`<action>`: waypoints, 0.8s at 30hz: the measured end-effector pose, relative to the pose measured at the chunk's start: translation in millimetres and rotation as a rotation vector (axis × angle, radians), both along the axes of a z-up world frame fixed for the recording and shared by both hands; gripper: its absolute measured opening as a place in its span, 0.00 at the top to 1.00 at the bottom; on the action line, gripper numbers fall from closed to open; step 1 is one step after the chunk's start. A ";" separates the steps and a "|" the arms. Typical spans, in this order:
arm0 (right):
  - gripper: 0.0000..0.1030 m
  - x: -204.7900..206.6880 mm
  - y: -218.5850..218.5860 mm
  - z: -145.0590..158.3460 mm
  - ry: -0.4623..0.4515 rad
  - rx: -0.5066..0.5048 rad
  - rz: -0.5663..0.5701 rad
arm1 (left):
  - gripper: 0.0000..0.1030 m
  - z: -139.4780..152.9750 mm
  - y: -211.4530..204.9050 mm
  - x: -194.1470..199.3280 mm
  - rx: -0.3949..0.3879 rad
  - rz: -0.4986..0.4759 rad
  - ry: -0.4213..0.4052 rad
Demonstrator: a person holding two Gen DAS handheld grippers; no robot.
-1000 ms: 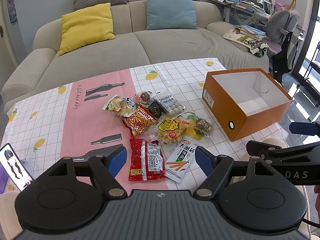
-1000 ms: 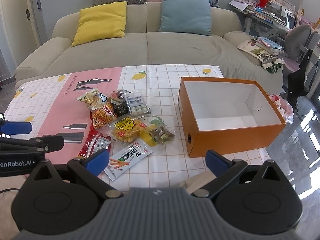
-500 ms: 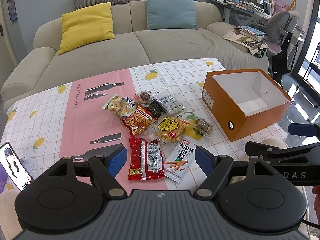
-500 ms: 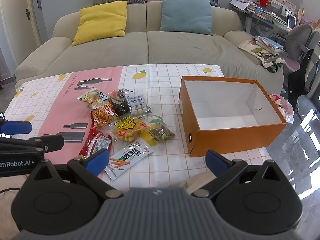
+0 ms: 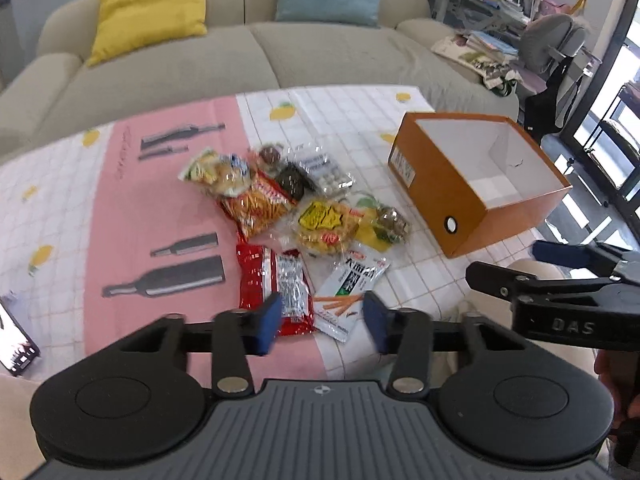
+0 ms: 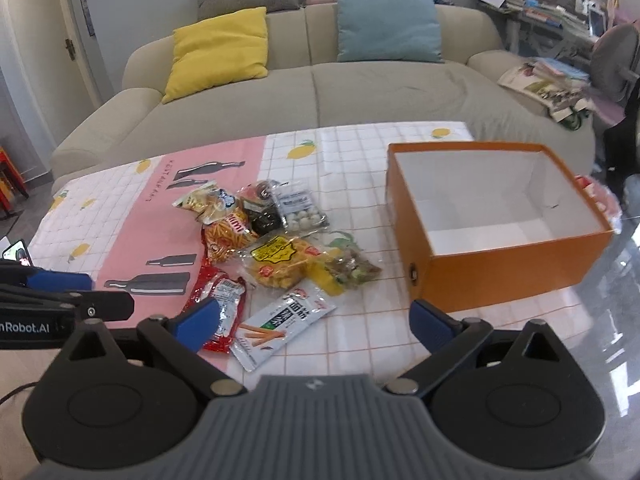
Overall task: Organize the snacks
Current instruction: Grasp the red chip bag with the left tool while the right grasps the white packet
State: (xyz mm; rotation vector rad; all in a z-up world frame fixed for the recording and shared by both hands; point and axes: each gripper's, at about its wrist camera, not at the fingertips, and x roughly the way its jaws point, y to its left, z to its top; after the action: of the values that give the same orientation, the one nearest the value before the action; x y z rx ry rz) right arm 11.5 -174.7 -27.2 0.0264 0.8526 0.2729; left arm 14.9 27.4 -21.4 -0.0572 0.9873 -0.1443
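Narrowed left hand-held gripper (image 5: 320, 322), empty, over red packet (image 5: 274, 286) and stick-snack packet (image 5: 350, 288), long axis pointing away; right hand-held gripper (image 6: 316, 326) closing, empty.

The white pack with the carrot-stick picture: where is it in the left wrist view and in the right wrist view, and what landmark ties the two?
Left wrist view: white pack low centre, right of the red pack.
Right wrist view: it lies low, left of centre, nearest the camera in the pile.
Shared landmark: the orange box, to its right in both.
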 end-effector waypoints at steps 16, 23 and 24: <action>0.19 86.0 16.6 -99.9 0.363 0.161 -0.186 | 0.19 -87.2 30.1 84.9 -0.044 0.168 0.183; 0.20 106.2 18.0 -127.2 0.412 0.170 -0.241 | 0.18 -127.8 32.4 98.2 -0.056 0.154 0.213; 0.20 108.2 19.7 -129.6 0.414 0.168 -0.240 | 0.17 -129.7 32.2 99.3 -0.056 0.155 0.214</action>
State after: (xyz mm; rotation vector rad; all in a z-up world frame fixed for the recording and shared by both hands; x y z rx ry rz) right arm 119.8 -155.0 -156.8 0.3496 1.2238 0.1120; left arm 114.2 59.6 -151.1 -0.2035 1.1875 -0.0231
